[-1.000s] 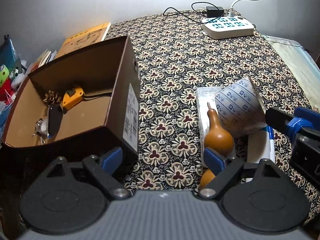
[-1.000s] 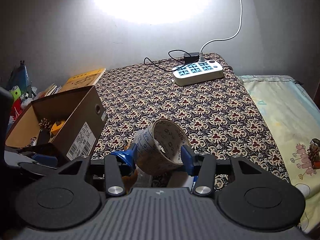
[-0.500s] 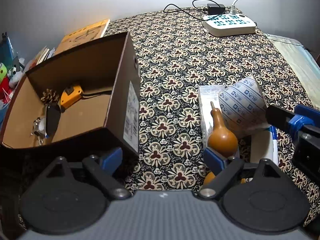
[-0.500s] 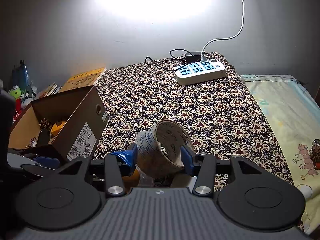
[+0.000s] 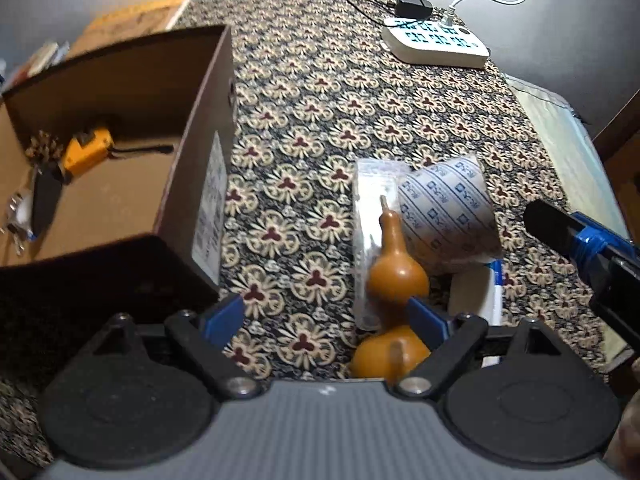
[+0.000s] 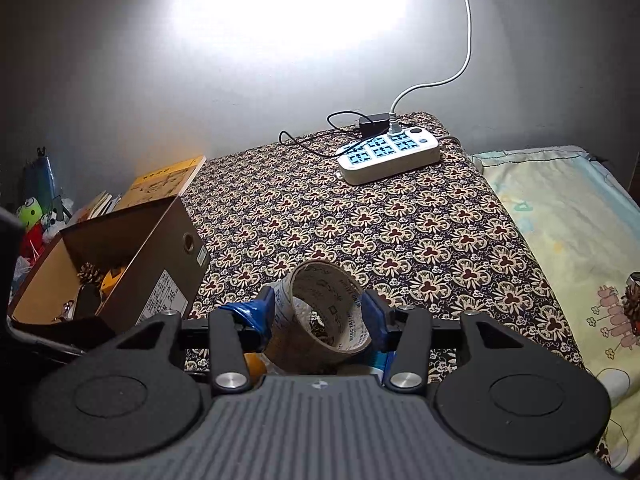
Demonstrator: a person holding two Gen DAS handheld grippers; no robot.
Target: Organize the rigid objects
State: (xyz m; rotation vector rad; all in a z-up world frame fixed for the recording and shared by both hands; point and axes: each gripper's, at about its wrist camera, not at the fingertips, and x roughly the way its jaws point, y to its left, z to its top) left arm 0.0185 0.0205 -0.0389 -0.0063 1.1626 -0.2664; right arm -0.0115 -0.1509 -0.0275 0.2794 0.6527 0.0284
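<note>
Up comes the right claw [image 6: 319, 319] a touch more, its pads clamped on the tape roll [image 6: 320, 318], now lifted just clear of the patterned surface [image 6: 400, 240]. Meanwhile the left claw [image 5: 326, 316] has slid closer over the gourd [image 5: 394, 276] and hangs wide open, gripping nothing, its right pad touching the gourd's waist. Next, I'd say, the roll swings left and drops into the cardboard box [image 6: 160, 248], already holding a pine cone [image 6: 89, 273] and an orange tool [image 5: 86, 152]. Carry it high: the box's near wall and the left claw sit right in that path. Power strip [image 6: 388, 156] stays well clear.
</note>
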